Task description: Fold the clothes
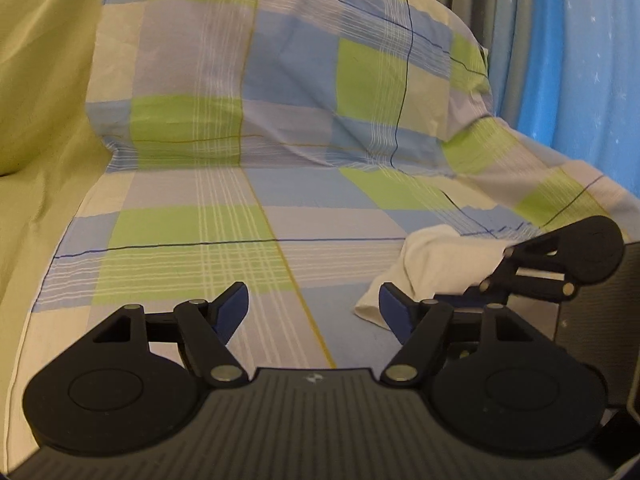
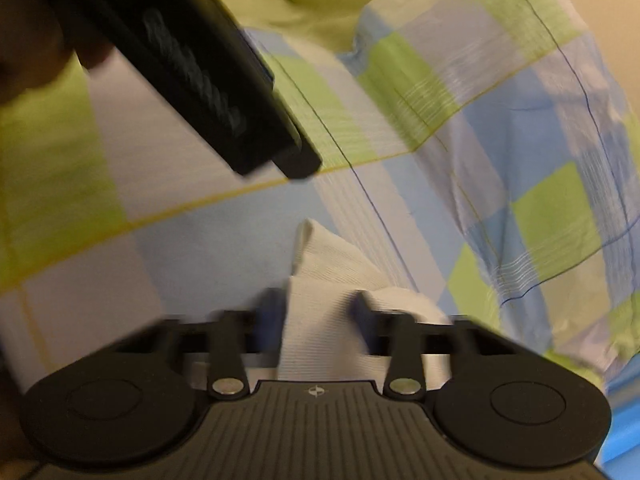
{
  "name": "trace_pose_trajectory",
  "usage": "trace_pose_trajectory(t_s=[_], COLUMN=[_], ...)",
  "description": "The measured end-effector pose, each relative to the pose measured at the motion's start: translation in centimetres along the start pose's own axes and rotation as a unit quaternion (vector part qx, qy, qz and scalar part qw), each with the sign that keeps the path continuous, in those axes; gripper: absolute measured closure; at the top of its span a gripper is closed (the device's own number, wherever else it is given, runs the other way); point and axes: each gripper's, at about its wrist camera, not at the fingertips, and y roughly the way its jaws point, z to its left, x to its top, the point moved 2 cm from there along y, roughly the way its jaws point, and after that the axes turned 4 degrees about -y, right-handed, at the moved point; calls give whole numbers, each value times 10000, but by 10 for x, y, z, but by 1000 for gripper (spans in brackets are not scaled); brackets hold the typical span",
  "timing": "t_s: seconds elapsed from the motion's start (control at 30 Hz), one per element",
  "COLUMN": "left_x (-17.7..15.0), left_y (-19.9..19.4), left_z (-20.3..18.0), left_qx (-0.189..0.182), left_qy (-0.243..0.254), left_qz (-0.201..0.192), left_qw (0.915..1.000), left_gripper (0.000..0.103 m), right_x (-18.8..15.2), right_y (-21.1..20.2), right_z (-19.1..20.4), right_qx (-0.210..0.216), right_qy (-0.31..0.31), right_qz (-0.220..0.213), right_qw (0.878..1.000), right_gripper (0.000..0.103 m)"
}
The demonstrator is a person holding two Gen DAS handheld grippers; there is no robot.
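A: Where is the white cloth (image 1: 436, 264)?

B: It lies on the checked bedsheet (image 1: 224, 240), on the near right of the bed in the left wrist view. It is crumpled, with one end hanging down toward the near edge.

A: Is anything gripping it?

B: Yes. In the right wrist view the right hand-held gripper (image 2: 318, 312) has its two fingers pressed against either side of a ribbed white fold, so it is clamped on the cloth. That picture is blurred, but the fold plainly sits between the fingers and rises to a peak beyond them.

A: And the left hand-held gripper (image 1: 314, 310)?

B: Its blue-padded fingers stand wide apart with nothing between them. It hovers over the sheet, and its right finger is just beside the hanging end of the cloth; I cannot tell if they touch.

A: What else is there?

B: A pillow (image 1: 288, 64) in the same checked pattern lies at the far end of the bed. A plain yellow-green cover (image 1: 40, 80) is on the left, and a blue curtain (image 1: 580, 60) hangs on the far right.
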Motion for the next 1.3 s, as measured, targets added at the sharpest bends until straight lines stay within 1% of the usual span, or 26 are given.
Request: trace_pose_trajectory(t_s=[0.03, 0.1, 0.13, 0.17, 0.2, 0.23, 0.27, 0.33, 0.4, 0.47, 0.53, 0.6, 0.67, 0.73, 0.77, 0.83, 0.87, 0.9, 0.93, 0.97, 1.03, 1.07, 1.1, 1.13, 1.2, 1.3], left_x=[1, 2, 2, 2, 1, 0, -1, -8, -17, -26, -35, -44, -53, -61, -64, -68, -69, -70, -70, -72, -74, -79, -83, -89, -101, -117], left_y=[-1, -4, -6, -8, -11, -14, -16, -22, -27, -27, -24, -20, -14, -8, -4, 4, 7, 10, 12, 11, 9, 6, 3, 3, 6, 23], left_z=[1, 0, -1, -3, -11, -18, -26, -46, -71, -98, -123, -146, -165, -181, -185, -189, -190, -190, -191, -192, -196, -201, -207, -213, -225, -233], left_qx=[-21, -48, -71, -120, -188, -258, -328, -569, -840, -1136, -1395, -1611, -1711, -1661, -1601, -1459, -1391, -1344, -1296, -1335, -1428, -1583, -1746, -1802, -1835, -1516], left_qy=[-29, -43, -43, -19, 54, 132, 209, 323, 489, 729, 1004, 1302, 1649, 1980, 2096, 2304, 2410, 2507, 2622, 2729, 2939, 3062, 3186, 3382, 3774, 4179], left_qz=[-44, -119, -136, -142, -136, -128, -120, -62, 20, 156, 308, 425, 501, 542, 570, 597, 596, 611, 637, 638, 633, 668, 707, 747, 842, 1088], left_qw=[10000, 9999, 9999, 9998, 9997, 9995, 9992, 9978, 9953, 9907, 9846, 9774, 9701, 9645, 9629, 9602, 9587, 9568, 9542, 9506, 9430, 9363, 9290, 9206, 9038, 8891], left_gripper=[33, 31, 30, 29, 29, 28, 27, 24, 22, 19, 19, 19, 19, 19, 19, 19, 19, 20, 22, 24, 30, 33, 37, 38, 41, 52], right_x=[-2, -7, -10, -17, -27, -37, -51, -82, -121, -162, -197, -224, -247, -264, -272, -283, -285, -287, -288, -288, -284, -281, -279, -277, -278, -282], right_y=[-6, -19, -26, -36, -46, -58, -70, -93, -107, -109, -102, -101, -96, -94, -94, -100, -102, -105, -106, -108, -110, -109, -108, -104, -99, -98], right_z=[-14, -42, -57, -80, -104, -127, -145, -177, -197, -204, -203, -190, -178, -171, -167, -163, -163, -162, -162, -161, -156, -154, -151, -149, -144, -138], right_qx=[3, 9, 28, 98, 123, 115, -21, -320, -659, -814, -783, -704, -584, -427, -378, -532, -640, -690, -676, -601, -429, -368, -321, -263, -158, -111], right_qy=[347, 1040, 1440, 2060, 2672, 3249, 3722, 4609, 5392, 6047, 6491, 6724, 6936, 6993, 7005, 6890, 6803, 6723, 6647, 6546, 6307, 6180, 6069, 5988, 5932, 5902], right_qz=[-91, -273, -371, -504, -655, -802, -941, -1163, -1202, -983, -593, -303, -74, 131, 225, 329, 320, 268, 189, 116, 7, -11, -4, 16, 40, 82], right_qw=[9994, 9942, 9889, 9772, 9613, 9423, 9234, 8792, 8310, 7862, 7543, 7362, 7180, 7134, 7123, 7220, 7295, 7365, 7438, 7535, 7749, 7853, 7942, 8004, 8049, 8072], right_gripper=[89, 90, 90, 90, 90, 91, 90, 90, 90, 88, 88, 88, 88, 86, 82, 79, 74, 71, 67, 64, 60, 60, 59, 58, 57, 56])
